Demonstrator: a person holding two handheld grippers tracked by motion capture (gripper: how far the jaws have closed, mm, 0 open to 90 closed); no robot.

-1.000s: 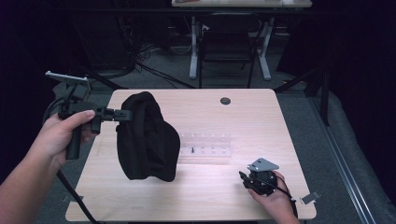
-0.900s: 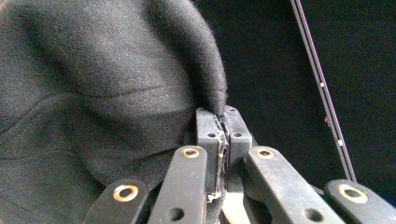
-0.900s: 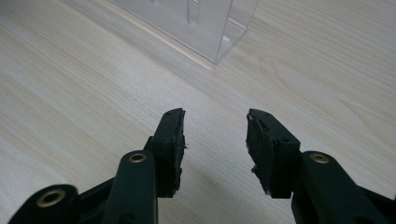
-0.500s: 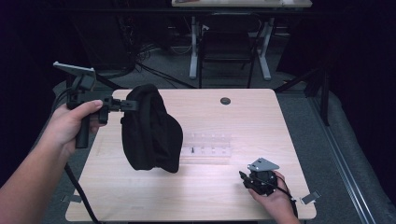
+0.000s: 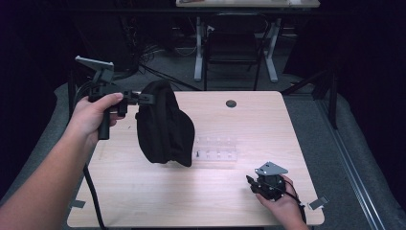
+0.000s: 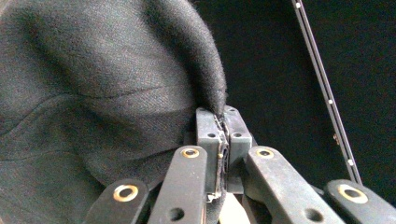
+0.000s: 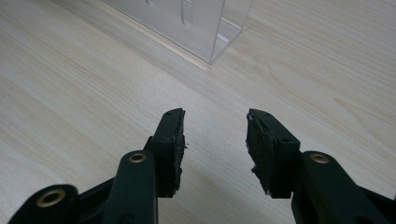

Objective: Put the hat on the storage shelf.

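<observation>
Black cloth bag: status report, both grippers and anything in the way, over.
Left gripper shut on black cloth bag, bag hanging above table. Right gripper open, empty, low near the table's near edge. Clear plastic rack beside bag.

The black bag (image 5: pixel 163 125) is matt woven cloth, slightly fuzzy. Beside it, the table (image 5: pixel 143 191) is pale, smooth wood grain with a soft sheen. The tray (image 5: pixel 216 149) on that table is clear glossy plastic.
</observation>
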